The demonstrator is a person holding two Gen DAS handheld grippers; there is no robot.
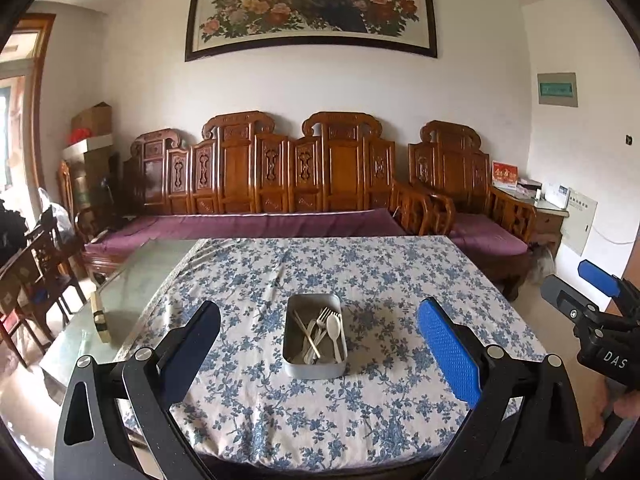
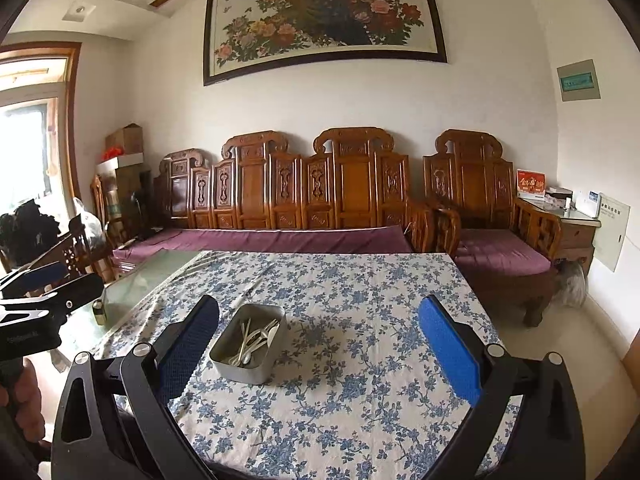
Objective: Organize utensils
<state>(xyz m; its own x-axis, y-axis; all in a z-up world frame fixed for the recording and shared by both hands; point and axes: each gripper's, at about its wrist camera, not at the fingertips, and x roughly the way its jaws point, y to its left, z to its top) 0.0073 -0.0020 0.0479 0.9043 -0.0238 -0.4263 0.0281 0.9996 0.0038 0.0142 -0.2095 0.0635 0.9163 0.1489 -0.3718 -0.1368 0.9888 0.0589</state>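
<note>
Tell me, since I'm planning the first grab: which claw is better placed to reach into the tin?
Left, probably. The tin sits centred between the open left claw, straight ahead. For the right claw, also open, it lies off toward its left finger.

We see a matt grey metal tin holding pale plastic utensils with a smooth, slightly glossy finish. It rests on a soft cotton-like tablecloth printed with blue flowers; beside the cloth the table's glass top is bare and reflective. The left gripper is matt black plastic with blue dimpled rubbery pads. Behind, we note a carved, varnished wooden sofa with purple fabric cushions.
</note>
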